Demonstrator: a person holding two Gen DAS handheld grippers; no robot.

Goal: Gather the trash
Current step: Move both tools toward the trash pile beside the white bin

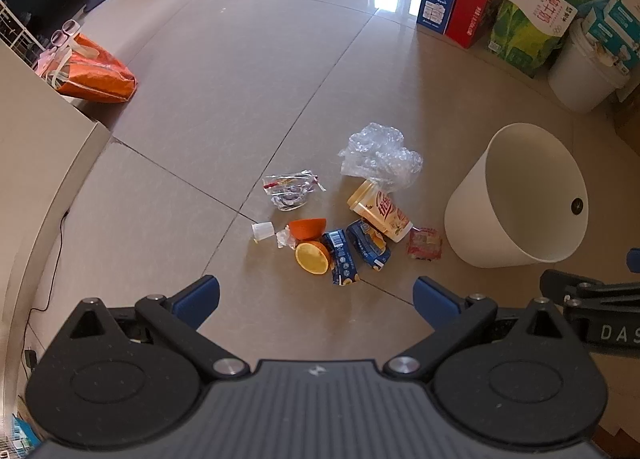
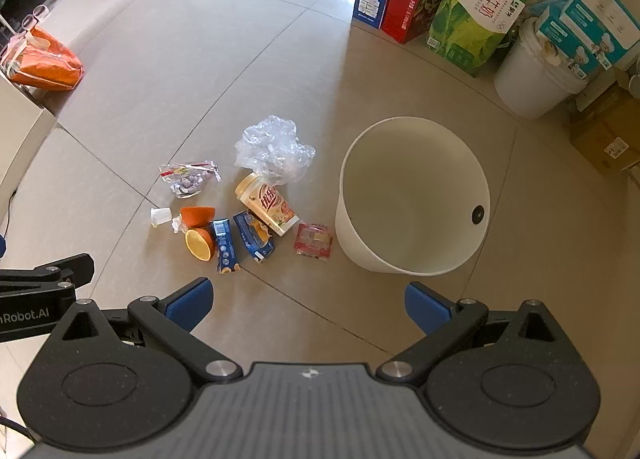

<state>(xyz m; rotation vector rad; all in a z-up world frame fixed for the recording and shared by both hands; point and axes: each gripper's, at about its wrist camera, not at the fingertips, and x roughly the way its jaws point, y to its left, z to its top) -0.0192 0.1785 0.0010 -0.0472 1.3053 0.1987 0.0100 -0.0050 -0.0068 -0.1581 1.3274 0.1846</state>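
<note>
On tiled floor (image 2: 280, 59), trash beside white bin (image 2: 416, 195), both tongs wide apart

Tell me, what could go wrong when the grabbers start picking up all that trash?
The cut orange half looks juicy and may slip from the open right gripper or drip. The crumpled plastic lies against the cup, so pulling one may drag the other. The white bin looks light and may tip if bumped.
</note>
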